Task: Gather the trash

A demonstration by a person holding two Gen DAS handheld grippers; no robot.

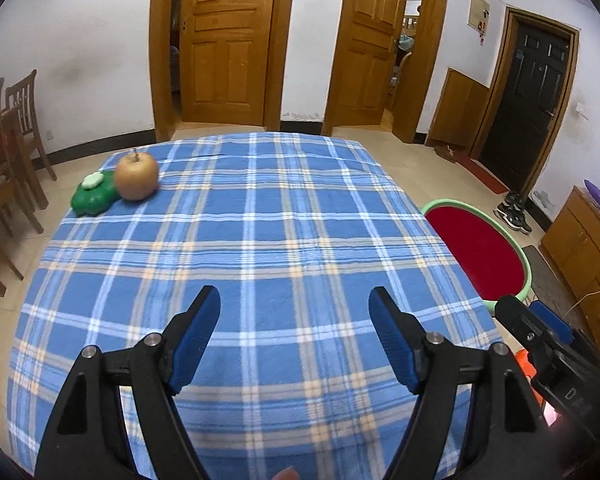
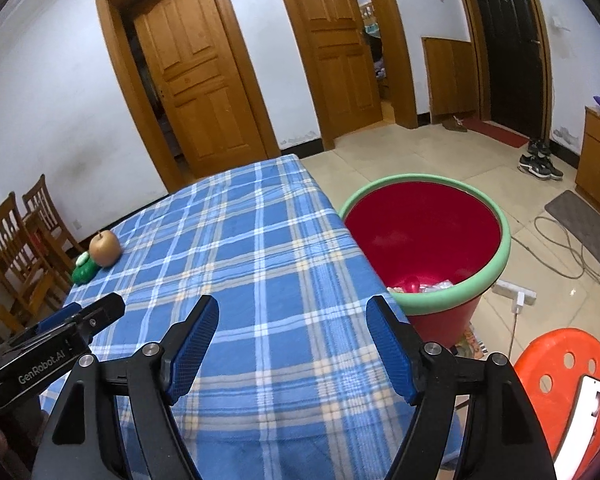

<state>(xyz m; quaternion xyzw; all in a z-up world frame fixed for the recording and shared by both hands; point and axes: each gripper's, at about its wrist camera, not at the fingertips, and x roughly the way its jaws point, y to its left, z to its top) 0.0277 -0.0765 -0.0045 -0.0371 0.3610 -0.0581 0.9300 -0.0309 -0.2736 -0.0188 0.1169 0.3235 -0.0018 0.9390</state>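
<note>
A red bin with a green rim [image 2: 424, 236] stands on the floor at the table's right side, with some wrappers at its bottom [image 2: 432, 286]; its rim also shows in the left wrist view [image 1: 480, 248]. The table has a blue plaid cloth [image 1: 260, 240]. My left gripper [image 1: 294, 300] is open and empty above the table's near part. My right gripper [image 2: 292, 308] is open and empty above the table's near right edge, close to the bin. At the far left corner sit a brown apple [image 1: 136, 176] and a green toy [image 1: 94, 194].
Wooden chairs [image 1: 4, 152] stand left of the table. An orange plastic stool [image 2: 560, 380] is at the near right. A cable and power strip [image 2: 516, 292] lie on the tiled floor behind the bin. Shoes [image 2: 540, 164] lie near a dark door.
</note>
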